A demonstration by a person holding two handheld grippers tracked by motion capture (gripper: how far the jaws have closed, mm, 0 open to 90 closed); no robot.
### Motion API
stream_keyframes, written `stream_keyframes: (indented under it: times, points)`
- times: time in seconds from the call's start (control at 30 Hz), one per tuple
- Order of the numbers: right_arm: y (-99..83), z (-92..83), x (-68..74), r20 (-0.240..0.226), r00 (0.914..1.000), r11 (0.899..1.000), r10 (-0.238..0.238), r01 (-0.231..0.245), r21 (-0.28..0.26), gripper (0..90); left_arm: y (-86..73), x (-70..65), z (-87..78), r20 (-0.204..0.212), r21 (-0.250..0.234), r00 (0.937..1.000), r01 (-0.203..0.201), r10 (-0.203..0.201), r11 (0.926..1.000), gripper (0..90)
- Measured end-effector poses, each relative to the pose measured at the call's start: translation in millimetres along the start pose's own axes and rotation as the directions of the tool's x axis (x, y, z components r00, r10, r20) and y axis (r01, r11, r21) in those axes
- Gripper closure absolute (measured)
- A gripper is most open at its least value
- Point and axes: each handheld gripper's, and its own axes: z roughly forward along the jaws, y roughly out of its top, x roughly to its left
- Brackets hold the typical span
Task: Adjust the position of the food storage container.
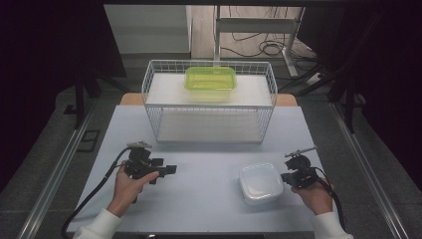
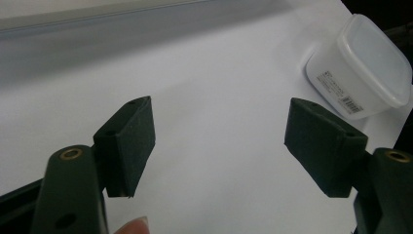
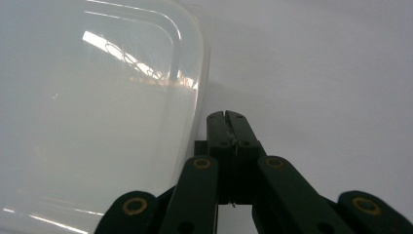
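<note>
A white lidded plastic container (image 1: 260, 182) sits on the white table at the front right; it lies at the upper right of the left gripper view (image 2: 360, 66) and takes up the left half of the right gripper view (image 3: 92, 112). My right gripper (image 1: 284, 178) is shut with nothing between its jaws, its tip (image 3: 227, 117) right beside the container's edge. My left gripper (image 1: 169, 170), at the front left, stands open over bare table, its pads (image 2: 129, 141) wide apart and empty. A green lidded container (image 1: 210, 81) rests on top of the wire rack (image 1: 209, 102).
The white wire rack stands at the back middle of the table (image 1: 204, 199), with a lower shelf under the green container. Cables trail from both grippers off the front edge. Metal rails run along both sides of the table.
</note>
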Motion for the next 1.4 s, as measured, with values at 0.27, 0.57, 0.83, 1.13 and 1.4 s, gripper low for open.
stream_keyframes:
  times: [0.27, 0.57, 0.83, 1.13, 1.4]
  points:
    - [4.8, 5.3, 19.1, -0.079, 0.9968, 1.000, -0.012, 0.012, -0.005, 89.0, -1.3, -1.1, 0.5, -0.006, 0.018, 1.0000, -0.008, 0.008, 0.9998, 26.0]
    - [10.2, 9.6, 44.8, -0.133, 0.9896, 0.999, -0.054, 0.053, -0.013, 88.9, -2.0, -1.8, 0.9, -0.010, 0.024, 0.9999, -0.011, 0.011, 0.9997, 25.9]
    - [16.4, 15.6, 65.5, -0.239, 0.9682, 0.997, -0.075, 0.072, -0.021, 88.9, -1.2, -1.1, -2.0, -0.022, 0.018, 0.9997, -0.010, 0.011, 0.9998, 25.3]
    - [22.9, 26.4, 86.9, -0.263, 0.9577, 0.993, -0.116, 0.113, -0.027, 88.9, -0.8, -0.6, -2.4, -0.025, 0.013, 0.9997, -0.007, 0.007, 0.9999, 25.2]
    - [22.3, 30.7, 93.5, -0.290, 0.9473, 0.991, -0.136, 0.131, -0.034, 88.9, -0.1, 0.9, 0.5, -0.021, 0.019, 0.9998, -0.001, 0.001, 0.9998, 25.2]
